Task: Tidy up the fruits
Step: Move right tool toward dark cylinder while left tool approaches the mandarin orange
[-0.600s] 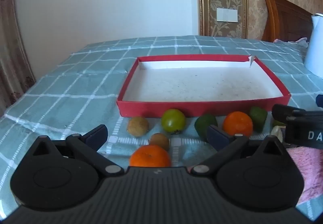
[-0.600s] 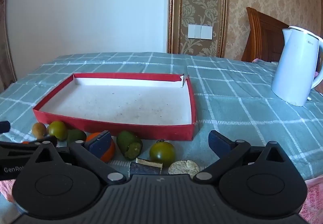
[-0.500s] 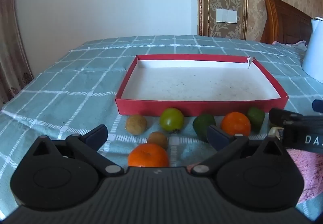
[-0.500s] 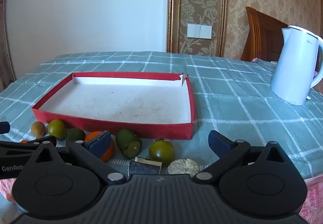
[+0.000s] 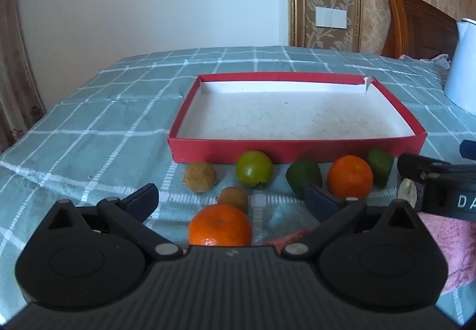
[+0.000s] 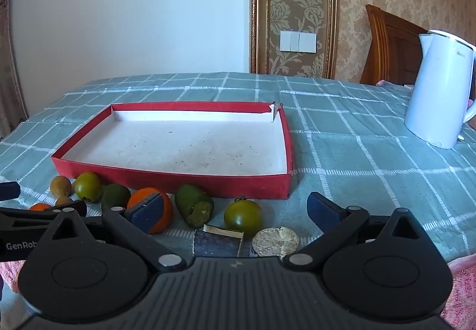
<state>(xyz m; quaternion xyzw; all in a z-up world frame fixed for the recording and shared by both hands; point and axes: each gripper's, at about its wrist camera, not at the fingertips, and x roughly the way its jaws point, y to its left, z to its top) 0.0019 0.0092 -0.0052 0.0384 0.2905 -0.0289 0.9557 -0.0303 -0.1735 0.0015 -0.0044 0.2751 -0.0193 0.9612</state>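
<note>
An empty red tray [image 5: 294, 148] [image 6: 172, 178] with a white floor lies on the checked cloth. Fruits lie along its near wall. In the left wrist view: a near orange [image 5: 220, 226], two brown kiwis [image 5: 200, 176] [image 5: 233, 196], a green tomato [image 5: 254, 167], a dark green fruit [image 5: 303, 175], a second orange [image 5: 351, 176] and a cut green fruit [image 5: 380, 163]. My left gripper [image 5: 232, 199] is open above the near orange. My right gripper [image 6: 235, 208] is open above a green tomato [image 6: 242, 215], beside a cut green fruit [image 6: 193, 206] and an orange [image 6: 150, 209].
A white kettle [image 6: 440, 89] stands on the cloth at the right. A dark wrapped piece [image 6: 218, 242] and a round cracker [image 6: 275, 240] lie near the right gripper. Pink cloth [image 5: 455, 237] covers the near right edge. A wooden headboard [image 6: 392, 47] stands behind.
Both grippers have risen and pulled back a little, so the tray and fruits sit lower in view. Both stay open. No fruit has moved.
</note>
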